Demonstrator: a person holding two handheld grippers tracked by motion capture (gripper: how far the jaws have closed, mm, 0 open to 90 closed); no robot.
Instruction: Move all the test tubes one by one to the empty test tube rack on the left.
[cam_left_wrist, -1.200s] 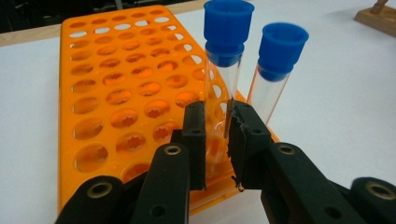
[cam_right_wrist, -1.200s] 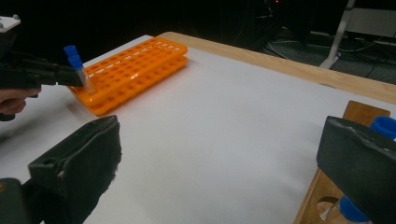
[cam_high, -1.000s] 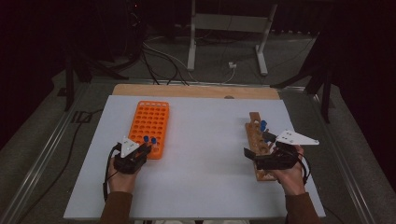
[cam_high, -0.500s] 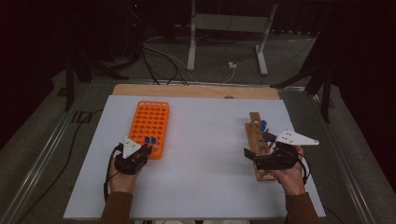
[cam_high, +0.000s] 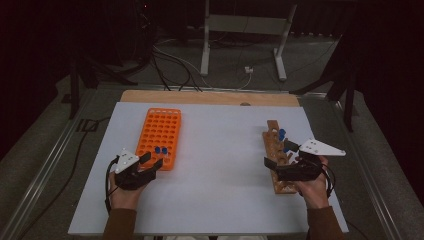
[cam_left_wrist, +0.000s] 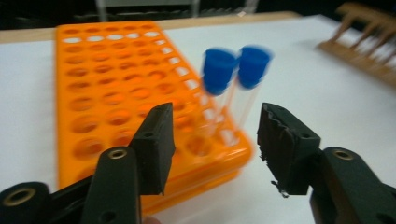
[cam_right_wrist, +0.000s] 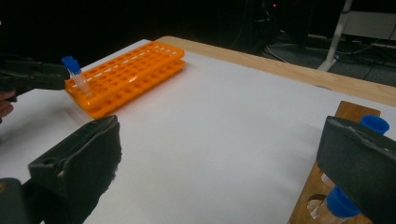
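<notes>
- High view: hands have barely shifted since the earlier frames. The left gripper (cam_high: 151, 161) has stayed at the near end of the orange rack (cam_high: 160, 136), jaws apart and empty, and the right gripper (cam_high: 280, 157) has stayed over the wooden rack (cam_high: 278, 159), jaws also apart. Both racks lie on the white table (cam_high: 220, 165), well apart.
- Left gripper view: two blue-capped tubes (cam_left_wrist: 233, 84) stand upright in the orange rack's near corner, just beyond the spread jaws and roughly between them, touching neither.
- Right gripper view: jaws stand wide open, holding nothing. Two blue caps (cam_right_wrist: 376, 123) in the wooden rack sit beside the right jaw; the orange rack lies far off.
</notes>
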